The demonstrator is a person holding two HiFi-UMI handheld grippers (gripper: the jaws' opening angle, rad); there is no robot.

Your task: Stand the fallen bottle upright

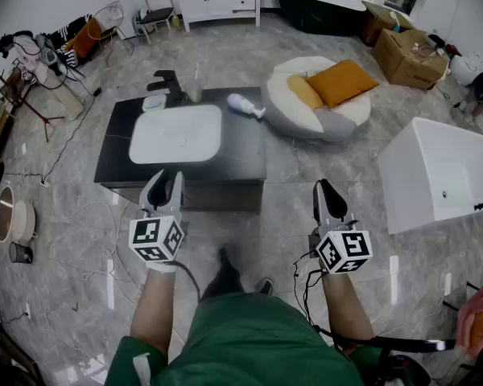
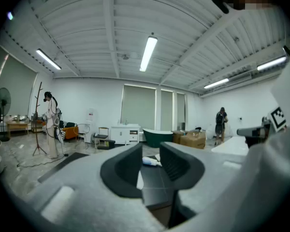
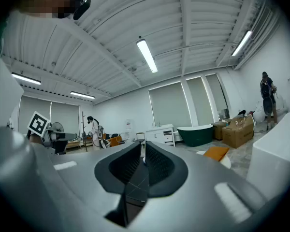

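The white bottle (image 1: 245, 105) lies on its side at the far right corner of the dark counter (image 1: 249, 155); in the left gripper view the bottle (image 2: 150, 162) shows far off through the gap of the jaws. My left gripper (image 1: 166, 179) hangs at the counter's near edge, before the white basin (image 1: 177, 133), jaws a little apart and empty (image 2: 150, 167). My right gripper (image 1: 325, 190) is held over the floor to the right of the counter, its jaws nearly together with nothing between them (image 3: 143, 162). Both are well short of the bottle.
A black faucet (image 1: 167, 80), a clear cup (image 1: 195, 89) and a small dish (image 1: 154, 101) stand behind the basin. A round seat with an orange cushion (image 1: 338, 81) lies beyond the counter, a white tub (image 1: 439, 171) at the right, cardboard boxes (image 1: 406, 55) farther back. Cables cross the floor.
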